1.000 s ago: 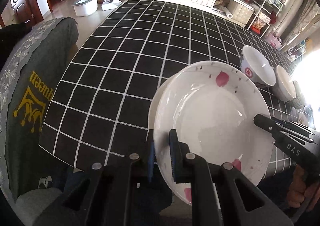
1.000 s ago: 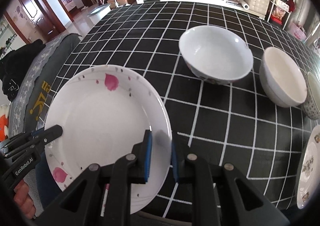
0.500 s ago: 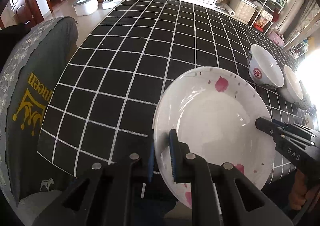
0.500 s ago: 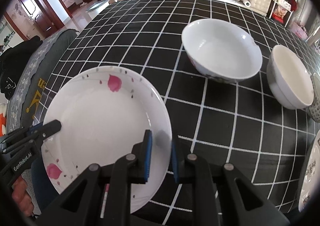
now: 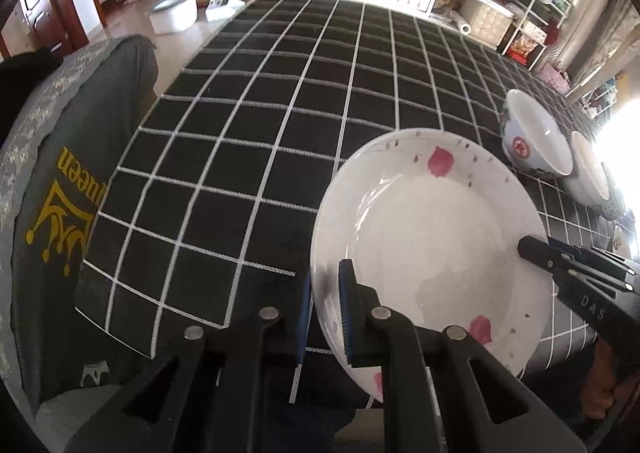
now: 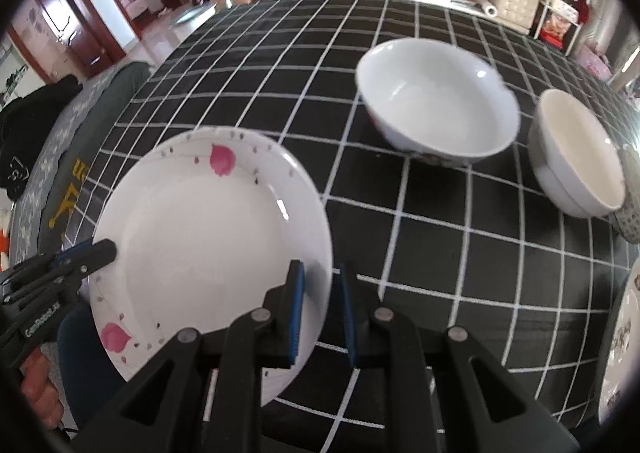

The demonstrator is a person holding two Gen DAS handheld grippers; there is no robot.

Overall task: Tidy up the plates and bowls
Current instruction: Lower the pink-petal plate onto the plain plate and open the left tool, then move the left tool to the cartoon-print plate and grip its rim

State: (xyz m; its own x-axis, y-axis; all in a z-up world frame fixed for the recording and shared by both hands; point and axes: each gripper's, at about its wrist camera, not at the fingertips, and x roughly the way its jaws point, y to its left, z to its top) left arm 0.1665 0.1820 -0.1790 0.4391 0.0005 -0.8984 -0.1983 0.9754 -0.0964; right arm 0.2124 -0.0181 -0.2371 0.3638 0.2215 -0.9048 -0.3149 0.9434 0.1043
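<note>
We've got the plate (image 5: 432, 237) pinched from both sides: left gripper (image 5: 325, 317) clamped on its near-left rim, right gripper (image 6: 320, 313) clamped on the opposite rim, one pad above and one below the lip on each. The plate sits at the near edge of the table (image 5: 256, 141), overhanging the checked cloth toward us; we can't tell from these views whether it's fully lifted or resting on the cloth. White glazed ceramic by the look of it, pink petal print on the rim, so we expect it stiff, moderately heavy, slick under the pads and breakable if it slips. The rim is the only sensible hold: thin lip, pads well onto the flat band, not just the edge. Two opposed grips should keep it level; if one hand lets go, the other carries a tilting load on a slippery glaze, so we'd want it supported before any release. Rest of the crockery is to the right: big bowl (image 6: 436, 109) nearest, small bowl (image 6: 576, 153) just beside it, a patterned cup or bowl edge (image 6: 632, 213) touching or nearly touching that, and another plate (image 6: 624, 337) at the far right edge, mostly cut off. Our read: the plate is mid-transfer, likely headed for stacking with the other plate, bowls not yet nested.
</note>
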